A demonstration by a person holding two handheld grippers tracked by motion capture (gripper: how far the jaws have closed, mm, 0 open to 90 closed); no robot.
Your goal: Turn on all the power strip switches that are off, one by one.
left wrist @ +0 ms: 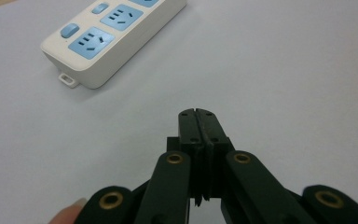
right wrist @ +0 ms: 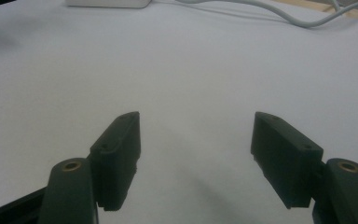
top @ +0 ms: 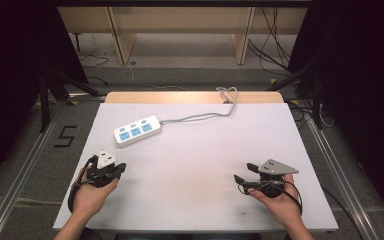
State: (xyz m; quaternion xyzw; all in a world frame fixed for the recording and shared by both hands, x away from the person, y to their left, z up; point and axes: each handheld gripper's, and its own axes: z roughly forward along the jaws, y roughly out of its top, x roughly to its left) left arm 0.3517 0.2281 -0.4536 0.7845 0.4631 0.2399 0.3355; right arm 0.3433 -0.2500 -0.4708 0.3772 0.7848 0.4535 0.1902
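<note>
Your left hand holds the left tool near the front left of the white tabletop, and in the left gripper view that left tool has its two black jaws pressed flat together with nothing between them; a fingertip shows at the bottom edge. Your right hand holds the right tool near the front right, its grey three-cornered plate on top, and in the right gripper view the right tool has its jaws spread wide over bare tabletop, gripping nothing. The two tools are well apart from each other. A white power strip with blue sockets lies flat toward the back left of the tabletop, angled, ahead of your left tool and not touching it; the left gripper view shows the near end of the power strip with its small mounting tab. Its grey cord runs from the strip's right end toward the far edge of the tabletop, where it loops over the wooden rim. The cord also crosses the top of the right gripper view.
</note>
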